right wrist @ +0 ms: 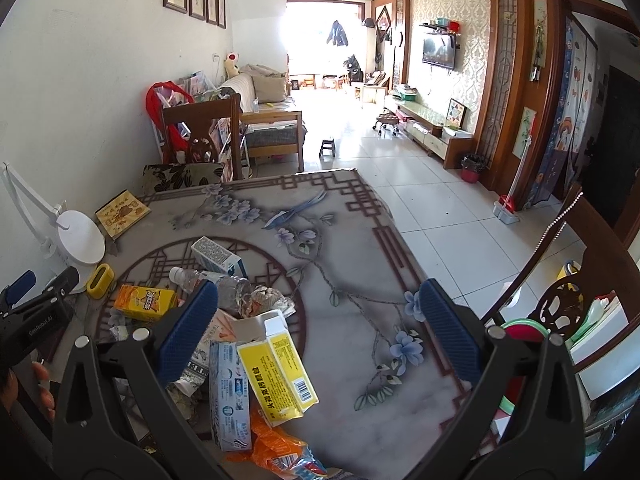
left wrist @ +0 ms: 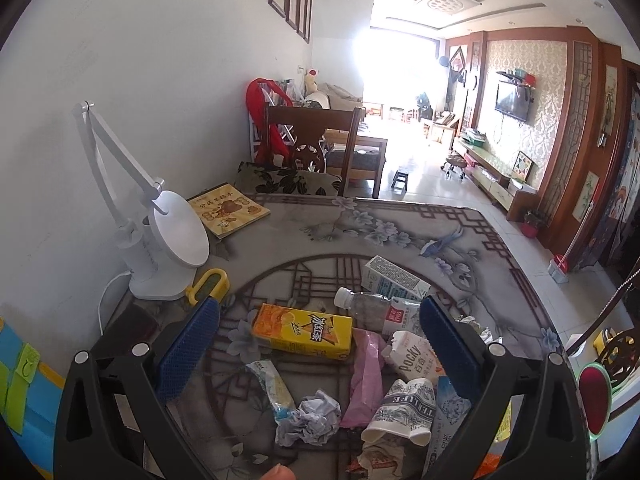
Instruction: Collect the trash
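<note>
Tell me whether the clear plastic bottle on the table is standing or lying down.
Lying down: the plastic bottle rests on its side, white cap pointing left, among the trash.

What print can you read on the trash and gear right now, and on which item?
"Pocky": white snack box.
"冰红茶": yellow iced tea carton.
"GenRobot.AI": left gripper body, seen from the right wrist.
Crushed paper cup: block letters, not clearly readable.
Yellow medicine box, toothpaste box, milk carton, bottle label, yellow book: print too small or blurred.
</note>
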### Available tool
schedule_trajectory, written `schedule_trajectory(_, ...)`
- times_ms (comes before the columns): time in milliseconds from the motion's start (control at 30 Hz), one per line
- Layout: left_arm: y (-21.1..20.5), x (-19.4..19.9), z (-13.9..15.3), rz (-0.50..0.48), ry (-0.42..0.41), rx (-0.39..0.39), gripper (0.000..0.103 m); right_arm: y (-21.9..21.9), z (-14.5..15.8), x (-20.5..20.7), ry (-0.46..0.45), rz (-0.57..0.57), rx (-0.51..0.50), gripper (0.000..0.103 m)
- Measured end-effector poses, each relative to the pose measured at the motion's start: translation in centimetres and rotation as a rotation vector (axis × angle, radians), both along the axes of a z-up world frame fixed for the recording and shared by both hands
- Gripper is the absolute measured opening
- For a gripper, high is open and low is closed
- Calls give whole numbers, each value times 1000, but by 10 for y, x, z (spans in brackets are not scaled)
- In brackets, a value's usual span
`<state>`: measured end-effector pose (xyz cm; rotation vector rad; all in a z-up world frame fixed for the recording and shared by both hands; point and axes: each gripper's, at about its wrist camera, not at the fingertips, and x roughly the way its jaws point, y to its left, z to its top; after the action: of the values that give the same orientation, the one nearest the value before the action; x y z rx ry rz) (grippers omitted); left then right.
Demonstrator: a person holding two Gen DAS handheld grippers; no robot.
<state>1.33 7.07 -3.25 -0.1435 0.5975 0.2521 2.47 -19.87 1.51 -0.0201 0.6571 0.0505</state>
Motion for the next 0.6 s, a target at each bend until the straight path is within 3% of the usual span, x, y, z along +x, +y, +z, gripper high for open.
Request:
schedule_trajectory(100,18,-3,-8,-26,-55,-97,95,9,-9,6,28,54,5,100)
schedule_trajectory(133,22,1,-12,-30,-31,-111,95,13,-12,10,45,76,8,100)
schedule_trajectory(233,24,16,-32,-70,115,-42,95,26,-30,25,128,156,27,100)
schedule_trajectory(300,24,23,-46,-77,169,29,95,34,-43,35,185,202,63,100)
schedule_trajectory(367,31,33,-66,-68,230,49,95,41,-53,43,217,233,87,100)
schedule_trajectory(500,61,67,-98,-51,327,-92,95,58,-65,59,245,277,44,100)
schedule_trajectory(600,86,99,-123,8,389,-296,95,76,-74,77,250,312,-60,100)
